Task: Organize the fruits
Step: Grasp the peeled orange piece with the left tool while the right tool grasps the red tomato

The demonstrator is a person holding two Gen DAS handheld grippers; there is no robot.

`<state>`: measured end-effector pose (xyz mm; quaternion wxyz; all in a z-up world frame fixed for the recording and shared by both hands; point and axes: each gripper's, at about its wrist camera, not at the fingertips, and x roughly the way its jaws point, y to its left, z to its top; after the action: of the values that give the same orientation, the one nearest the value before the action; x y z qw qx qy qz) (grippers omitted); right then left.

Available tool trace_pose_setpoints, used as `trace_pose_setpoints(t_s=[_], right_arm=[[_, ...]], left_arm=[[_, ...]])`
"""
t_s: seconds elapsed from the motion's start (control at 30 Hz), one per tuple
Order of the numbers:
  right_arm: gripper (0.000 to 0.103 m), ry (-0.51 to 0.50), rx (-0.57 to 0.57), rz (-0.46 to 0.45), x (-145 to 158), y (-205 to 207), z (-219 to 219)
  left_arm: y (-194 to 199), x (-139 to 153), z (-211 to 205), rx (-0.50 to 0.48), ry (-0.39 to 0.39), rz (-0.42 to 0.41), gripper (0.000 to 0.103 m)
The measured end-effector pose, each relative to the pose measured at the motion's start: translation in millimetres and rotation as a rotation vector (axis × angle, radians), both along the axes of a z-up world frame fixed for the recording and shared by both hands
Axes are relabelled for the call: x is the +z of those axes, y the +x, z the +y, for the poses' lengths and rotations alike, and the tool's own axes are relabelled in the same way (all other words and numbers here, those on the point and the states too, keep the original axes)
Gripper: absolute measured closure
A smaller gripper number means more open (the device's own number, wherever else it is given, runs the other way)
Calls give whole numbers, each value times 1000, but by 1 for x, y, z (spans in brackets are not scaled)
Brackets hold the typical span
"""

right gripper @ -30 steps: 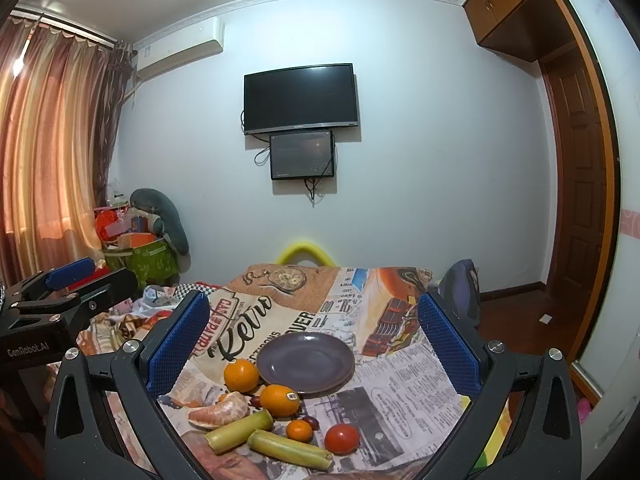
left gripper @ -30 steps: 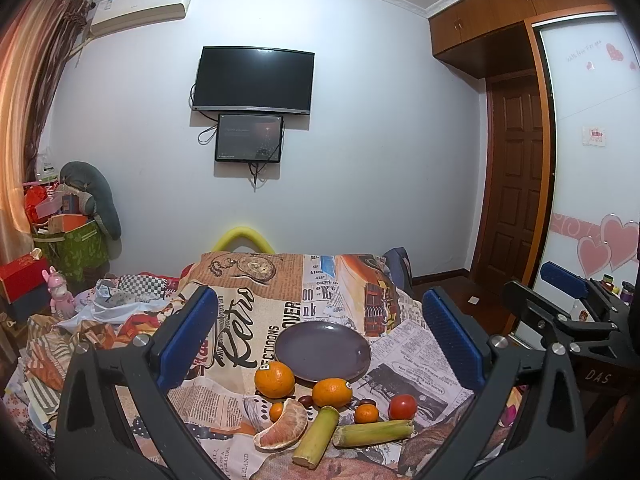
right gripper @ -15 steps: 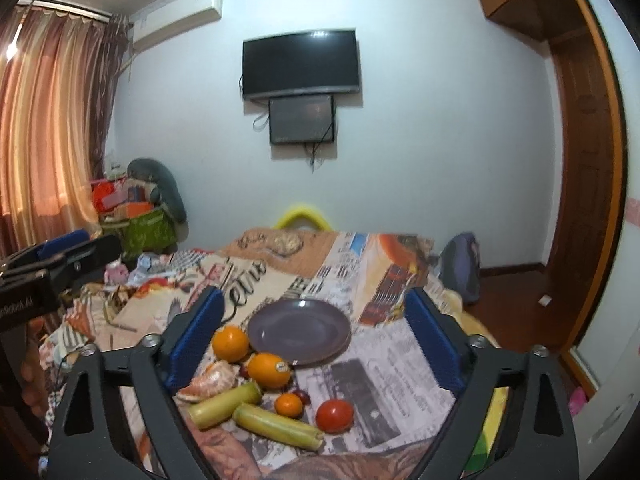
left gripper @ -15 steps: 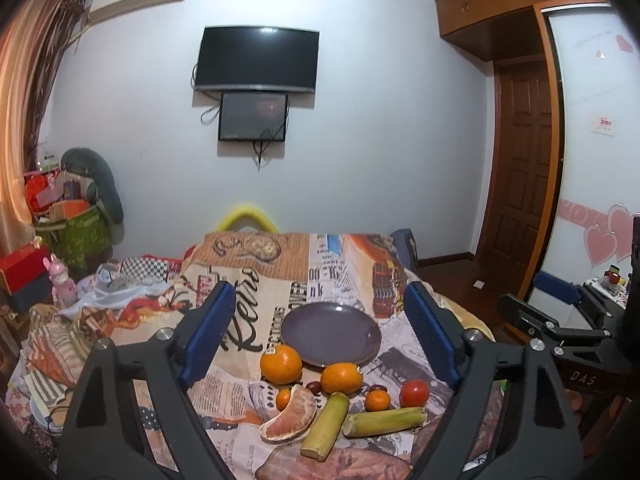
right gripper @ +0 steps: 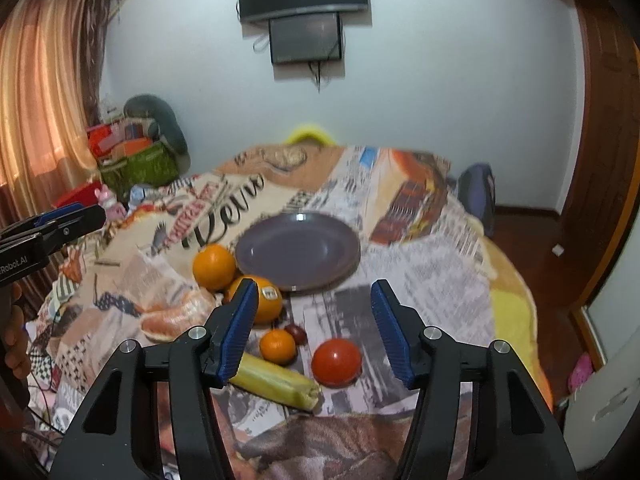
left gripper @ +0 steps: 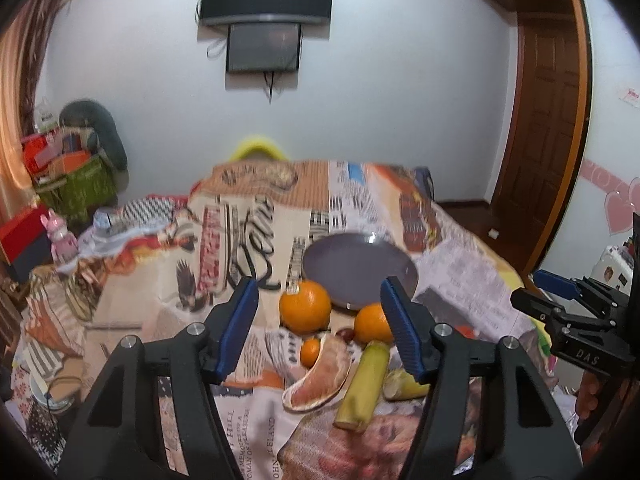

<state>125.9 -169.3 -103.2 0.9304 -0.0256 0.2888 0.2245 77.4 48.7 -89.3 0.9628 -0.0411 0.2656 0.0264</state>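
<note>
A grey-purple plate (left gripper: 358,268) (right gripper: 298,250) lies bare on the printed cloth. In front of it sit two oranges (left gripper: 305,306) (left gripper: 370,322), a small tangerine (right gripper: 277,346), a red tomato (right gripper: 336,362), a pomelo segment (left gripper: 320,376) and two sugarcane pieces (left gripper: 362,384) (right gripper: 276,382). My left gripper (left gripper: 319,292) hovers above the oranges and pomelo, its jaws closing on nothing. My right gripper (right gripper: 314,286) hangs over the tangerine and tomato, jaws also closing, nothing between the pads. Each gripper shows at the edge of the other's view.
The patterned cloth (right gripper: 432,264) covers the whole surface and drops off at the right. Clutter stands at the left: a green bag (left gripper: 76,188), a red box (left gripper: 20,236), a pink toy (left gripper: 60,236). A blue backpack (right gripper: 476,196) leans at the far right.
Both grippers have sunk and tipped down toward the fruit, which now looks larger and closer. Both pairs of jaws have narrowed from wide open.
</note>
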Motion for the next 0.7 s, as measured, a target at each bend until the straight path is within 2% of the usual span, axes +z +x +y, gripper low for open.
trace_pose_setpoints(t_s=[0.47,0.7], right_arm=[[48,-72,9,199,-57,28,4],[48,-27,38,294,-75,38,4]], left_arm=[[42,-89,22,-22,-50,282,40],[54,-117,21,-42,-76,369,40]])
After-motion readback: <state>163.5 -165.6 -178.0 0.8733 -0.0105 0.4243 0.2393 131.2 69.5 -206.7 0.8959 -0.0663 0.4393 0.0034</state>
